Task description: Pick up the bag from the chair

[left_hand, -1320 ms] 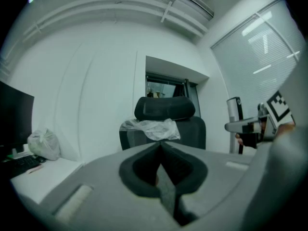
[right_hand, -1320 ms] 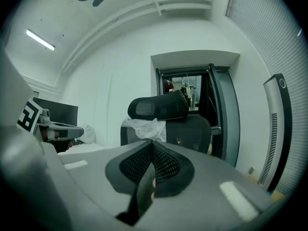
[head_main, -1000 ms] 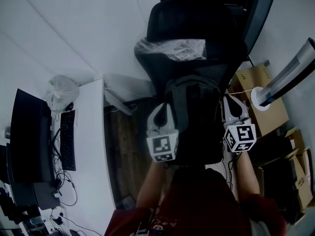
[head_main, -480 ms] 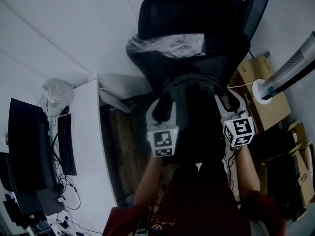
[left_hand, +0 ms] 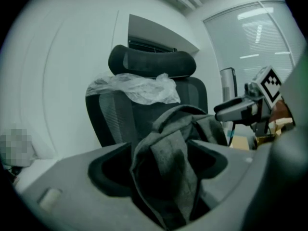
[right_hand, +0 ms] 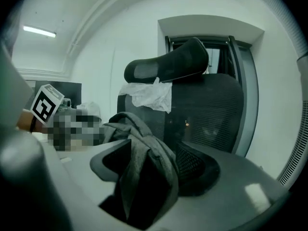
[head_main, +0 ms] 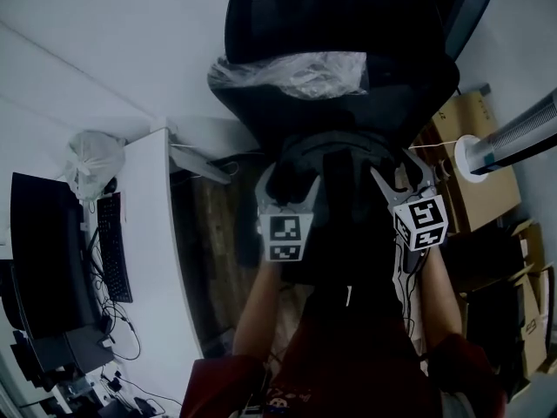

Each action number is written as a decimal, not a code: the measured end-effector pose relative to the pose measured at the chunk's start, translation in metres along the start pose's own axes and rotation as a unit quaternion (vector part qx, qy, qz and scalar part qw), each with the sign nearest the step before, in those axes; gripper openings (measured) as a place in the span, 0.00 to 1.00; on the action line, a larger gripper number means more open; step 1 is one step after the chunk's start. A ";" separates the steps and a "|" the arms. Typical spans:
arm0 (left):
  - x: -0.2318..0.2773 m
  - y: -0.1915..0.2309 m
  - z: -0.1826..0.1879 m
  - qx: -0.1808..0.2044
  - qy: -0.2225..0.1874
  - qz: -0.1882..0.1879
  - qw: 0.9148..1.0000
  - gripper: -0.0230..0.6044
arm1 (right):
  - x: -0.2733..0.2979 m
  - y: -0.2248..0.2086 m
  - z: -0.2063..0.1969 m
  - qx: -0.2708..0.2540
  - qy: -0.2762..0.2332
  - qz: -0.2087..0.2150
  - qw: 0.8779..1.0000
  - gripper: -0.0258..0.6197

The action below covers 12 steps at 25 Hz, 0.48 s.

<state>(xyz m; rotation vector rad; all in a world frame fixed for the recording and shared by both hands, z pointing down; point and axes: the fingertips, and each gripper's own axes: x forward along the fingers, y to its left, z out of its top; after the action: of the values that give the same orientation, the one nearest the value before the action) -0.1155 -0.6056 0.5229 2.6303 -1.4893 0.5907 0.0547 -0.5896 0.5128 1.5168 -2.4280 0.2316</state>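
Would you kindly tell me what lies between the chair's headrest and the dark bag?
A crumpled clear plastic sheet, draped over the backrest, lies between headrest and bag; the head view shows it plainly.

Chair (head_main: 331,24) seat hidden under bag (head_main: 341,233). Bag outline lost in dark, head view. Strap (left_hand: 168,177) ends cut by lower edge. Fan (head_main: 522,127) clipped at right edge.

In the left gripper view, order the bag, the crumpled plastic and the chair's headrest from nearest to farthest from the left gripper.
1. Bag: between the left gripper's jaws, which have just been opening.
2. Crumpled plastic: draped on the chair back, behind the bag.
3. Headrest: topmost, behind the plastic.
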 end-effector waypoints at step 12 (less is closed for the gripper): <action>0.047 0.013 -0.023 -0.035 0.016 -0.031 0.999 0.65 | 0.046 -0.007 -0.033 0.032 0.029 0.066 0.997 0.50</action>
<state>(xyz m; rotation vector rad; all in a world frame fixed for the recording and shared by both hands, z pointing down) -0.1120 -0.6454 0.5595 2.5901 -1.3886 0.5631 0.0460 -0.6230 0.5581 1.3569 -2.4993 0.3761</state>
